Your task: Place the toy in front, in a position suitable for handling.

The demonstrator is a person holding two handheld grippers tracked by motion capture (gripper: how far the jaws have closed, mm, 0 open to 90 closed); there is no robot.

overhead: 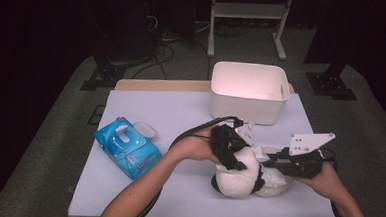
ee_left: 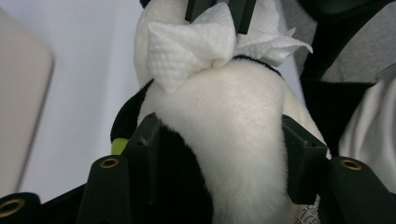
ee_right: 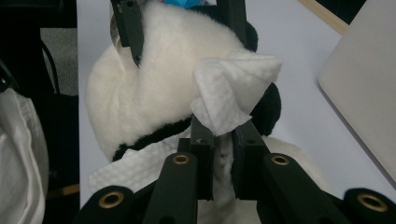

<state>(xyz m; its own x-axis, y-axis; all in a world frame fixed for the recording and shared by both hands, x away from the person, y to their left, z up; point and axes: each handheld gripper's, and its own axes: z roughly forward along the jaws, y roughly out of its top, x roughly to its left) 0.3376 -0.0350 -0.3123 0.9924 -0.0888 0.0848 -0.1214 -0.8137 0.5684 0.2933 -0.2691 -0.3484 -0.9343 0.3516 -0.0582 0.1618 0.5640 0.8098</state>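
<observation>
The plush panda (overhead: 242,175) is lying between both grippers. Left gripper (ee_left: 219,140) is clasping its head; right gripper (ee_right: 223,140), clenching the wipe (ee_right: 233,88), is pressing against its neck

A dim lab or studio: black curtains, cables (overhead: 159,49) on grey carpet, white-covered table (overhead: 180,113).

Open tabletop (overhead: 180,113) is lying bare between the blue wipes pack (overhead: 127,147) at the left and the plush panda (overhead: 242,178) at the right, giving a clear lane. The white bin (overhead: 249,91) is standing at the far edge, blocking passage behind the panda. The left gripper (overhead: 228,153) and right gripper (overhead: 283,163) are crowding the toy from both sides, with the white tissue (ee_right: 233,93) bunching between them.
</observation>
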